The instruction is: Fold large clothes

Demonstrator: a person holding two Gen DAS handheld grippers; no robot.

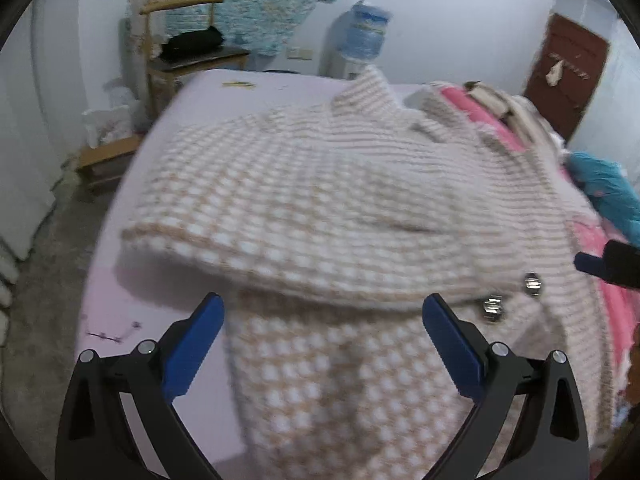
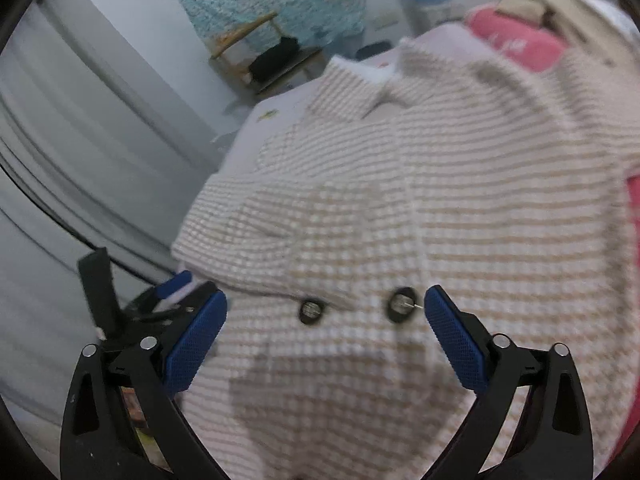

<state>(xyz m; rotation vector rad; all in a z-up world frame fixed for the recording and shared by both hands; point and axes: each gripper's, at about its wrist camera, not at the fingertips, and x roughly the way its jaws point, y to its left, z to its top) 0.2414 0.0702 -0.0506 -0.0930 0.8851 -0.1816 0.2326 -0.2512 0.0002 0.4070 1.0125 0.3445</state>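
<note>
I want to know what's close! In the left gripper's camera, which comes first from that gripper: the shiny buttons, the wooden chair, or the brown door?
From the left gripper:
1. Shiny buttons on the checked jacket, just to its right.
2. Wooden chair, far back on the left, past the bed.
3. Brown door, far back on the right. Chair and door are too close to call.

Both grippers same build: left gripper (image 1: 323,312) and right gripper (image 2: 326,306) w/ black curved arms, silver screws, blue textured pads.
</note>
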